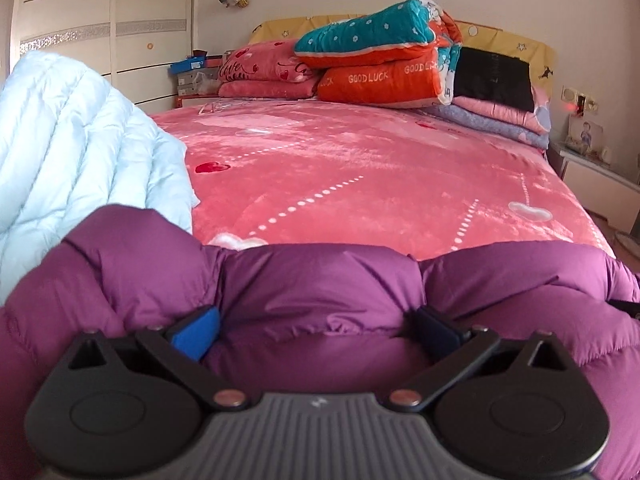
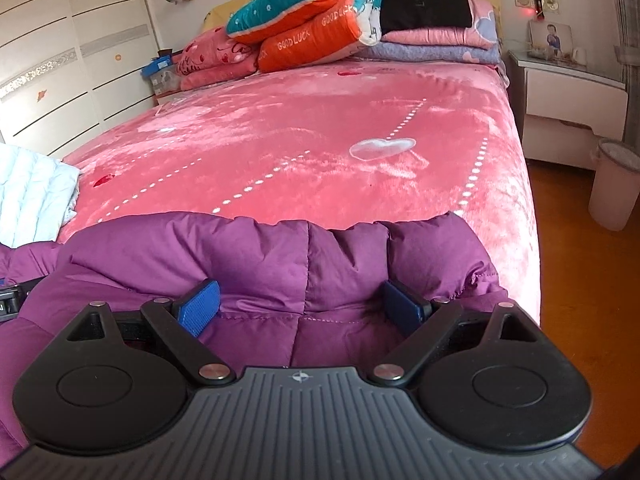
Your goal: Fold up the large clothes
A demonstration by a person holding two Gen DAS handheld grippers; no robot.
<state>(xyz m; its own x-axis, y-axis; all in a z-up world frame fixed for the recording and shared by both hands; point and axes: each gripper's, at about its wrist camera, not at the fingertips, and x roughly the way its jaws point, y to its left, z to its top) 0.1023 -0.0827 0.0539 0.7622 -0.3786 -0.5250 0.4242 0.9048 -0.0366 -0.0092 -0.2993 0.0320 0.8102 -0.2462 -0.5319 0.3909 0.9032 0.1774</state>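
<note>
Purple jacket (image 1: 320, 292) cut off by lower edges, partly hidden behind gripper bodies. Pale blue jacket (image 1: 72, 140) cropped at left. Black cloth's (image 2: 424, 2) lettering unreadable.

We see: purple jacket (image 1: 320, 292) – quilted, matt cloth | bedspread (image 1: 360, 184) at 12 o'clock – plush, faintly shiny | floor (image 2: 592, 280) at 3 o'clock – glossy wood

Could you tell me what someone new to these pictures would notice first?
The puffy purple down jacket fills the near edge of the pink heart-print bedspread, bulging between the wide-open jaws of the left gripper and the right gripper. A pale blue quilted jacket lies to its left. Bright folded quilts are stacked at the headboard.
</note>
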